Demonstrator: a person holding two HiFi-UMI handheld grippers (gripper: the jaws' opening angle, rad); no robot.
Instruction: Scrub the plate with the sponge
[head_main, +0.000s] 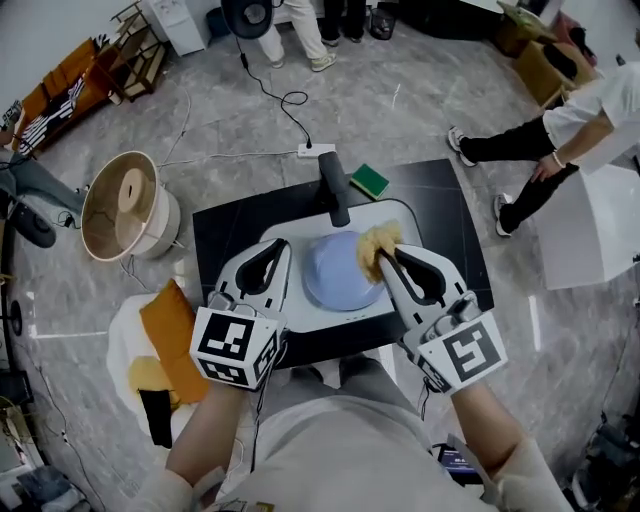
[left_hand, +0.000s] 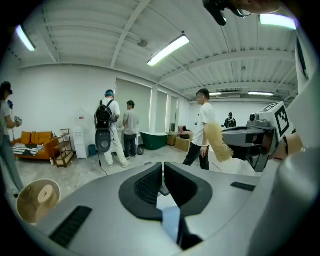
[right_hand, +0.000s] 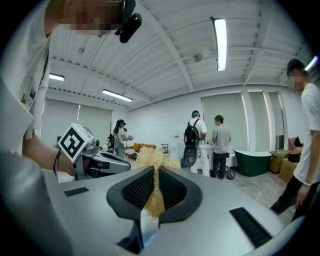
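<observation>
The left tool (left_hand: 163, 167) is clenched on nothing, its two dark pads pressed together with no thing between them. The right tool (right_hand: 154, 172) is clamped on the sponge (right_hand: 153, 158), a ragged yellow tuft that sticks up past the pads and hangs a little below them. Both tools are held side by side in front of the person, pointing away from the body, their marker cubes nearest the chest. Seen from above, the sponge overlaps the right rim of the plate (head_main: 335, 272) – whether it touches I can't tell. The plate is pale blue and sits in a white basin (head_main: 405, 216) at the middle of the black bench (head_main: 225, 235). A black faucet (head_main: 335, 190) rises at the basin's far side. Just right of it, near the bench's far edge, lies a green pad (head_main: 369, 181). Off the bench's left edge a round wooden drum (head_main: 125, 205) stands on the floor, and several people stand about the room beyond.
</observation>
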